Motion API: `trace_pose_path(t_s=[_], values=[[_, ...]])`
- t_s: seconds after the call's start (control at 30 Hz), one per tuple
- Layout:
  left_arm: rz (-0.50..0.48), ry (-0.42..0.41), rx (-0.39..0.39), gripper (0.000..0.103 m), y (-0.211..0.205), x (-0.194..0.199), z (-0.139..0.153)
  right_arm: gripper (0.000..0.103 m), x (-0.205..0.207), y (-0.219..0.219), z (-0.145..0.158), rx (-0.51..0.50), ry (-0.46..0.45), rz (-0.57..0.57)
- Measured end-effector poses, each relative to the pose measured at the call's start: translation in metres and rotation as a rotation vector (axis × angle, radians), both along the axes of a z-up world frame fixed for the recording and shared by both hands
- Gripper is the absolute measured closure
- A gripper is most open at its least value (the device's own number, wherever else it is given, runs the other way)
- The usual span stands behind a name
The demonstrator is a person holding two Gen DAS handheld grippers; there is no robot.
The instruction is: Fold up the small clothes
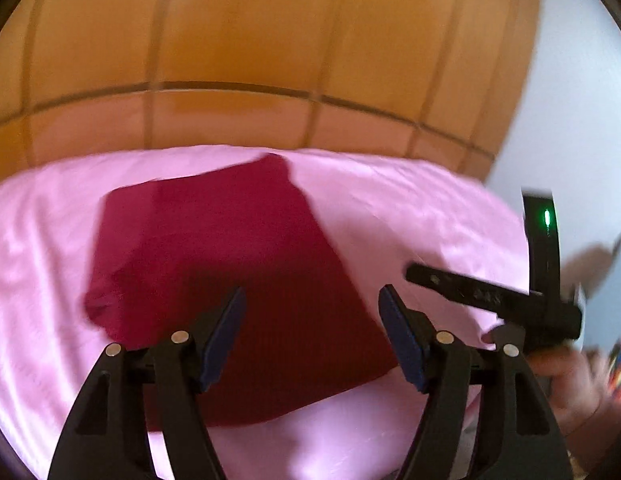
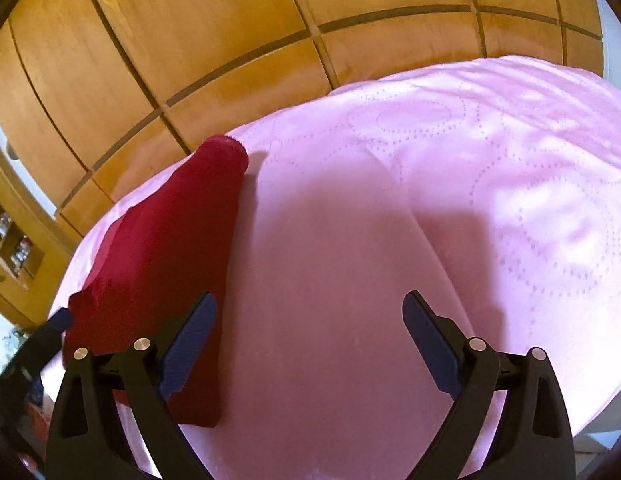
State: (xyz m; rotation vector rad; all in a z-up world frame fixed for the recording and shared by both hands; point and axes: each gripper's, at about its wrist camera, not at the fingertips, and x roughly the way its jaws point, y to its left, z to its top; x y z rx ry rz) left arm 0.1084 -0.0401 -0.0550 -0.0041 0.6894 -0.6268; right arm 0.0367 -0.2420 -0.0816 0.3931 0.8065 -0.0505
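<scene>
Black plastic claws with blue ribbed pads on both tools, nearest the lenses. Left gripper (image 1: 312, 300): fingers spread wide, nothing between them, hovering over the near half of the dark red garment (image 1: 238, 280). Right gripper (image 2: 310, 308): also spread wide and empty, over bare bedspread to the right of the garment.

Garment (image 2: 166, 264) lies on the pink bedspread (image 1: 410, 208), already folded into a rough trapezoid: wide at the near end, narrowing to a point at the far end. Fine ribbed knit, matte. Left edge bunched and slightly raised; right edge straight. In the right wrist view the far end shows a rolled, hem-like edge, and the left pad (image 2: 186, 344) overlaps the garment's near right corner in frame; contact cannot be told.

Bedspread (image 2: 450, 168) is satiny, lightly creased, quilted with dotted stitch circles right of the garment.

Right of the garment in the left wrist view: the other tool's black body with a green LED (image 1: 546, 218), blurred, and the hand (image 1: 570, 376) holding it.

Beyond the garment: glossy orange-brown wooden panelling (image 1: 250, 40) with dark seams. Far left of it, a wooden shelf niche (image 2: 14, 240) holding small items, too small to identify.
</scene>
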Motion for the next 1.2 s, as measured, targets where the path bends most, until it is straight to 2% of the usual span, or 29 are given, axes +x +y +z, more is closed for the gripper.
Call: trace_pose_path(t_s=[0.07,0.2,0.3,0.5,0.63,0.73,0.8,0.9,1.0,1.13,1.2], values=[[-0.020,0.011,0.031,0.034,-0.017,0.007,-0.006,0.010,0.002,-0.002,0.002,-0.019,-0.006,0.003],[-0.044,0.074,0.129,0.039,-0.038,0.029,-0.040,0.010,0.012,-0.003,0.008,-0.029,-0.015,0.018],[-0.097,-0.012,0.187,0.038,-0.041,0.016,-0.053,0.010,0.029,0.004,0.013,-0.047,-0.021,0.052],[-0.114,0.002,0.131,0.038,-0.029,0.017,-0.052,0.010,0.072,0.036,0.018,-0.084,-0.033,0.149],[-0.113,0.000,0.116,0.038,-0.025,0.017,-0.051,0.010,0.109,0.057,0.011,-0.094,0.002,0.201],[-0.099,0.006,0.092,0.038,-0.023,0.018,-0.054,0.008,0.141,0.063,-0.010,-0.196,0.085,0.163],[-0.089,0.004,0.075,0.038,-0.022,0.019,-0.055,0.004,0.156,0.057,-0.027,-0.175,0.133,0.143],[-0.086,0.006,0.061,0.038,-0.022,0.021,-0.057,0.004,0.164,0.049,-0.037,-0.134,0.137,0.098],[-0.093,-0.006,0.071,0.038,-0.023,0.020,-0.059,0.004,0.168,0.053,-0.036,-0.230,0.119,0.042],[-0.094,0.000,0.065,0.038,-0.024,0.018,-0.057,0.004,0.174,0.052,-0.037,-0.240,0.131,0.037],[-0.095,0.007,0.056,0.037,-0.021,0.019,-0.053,0.004,0.172,0.049,-0.035,-0.215,0.117,0.046]])
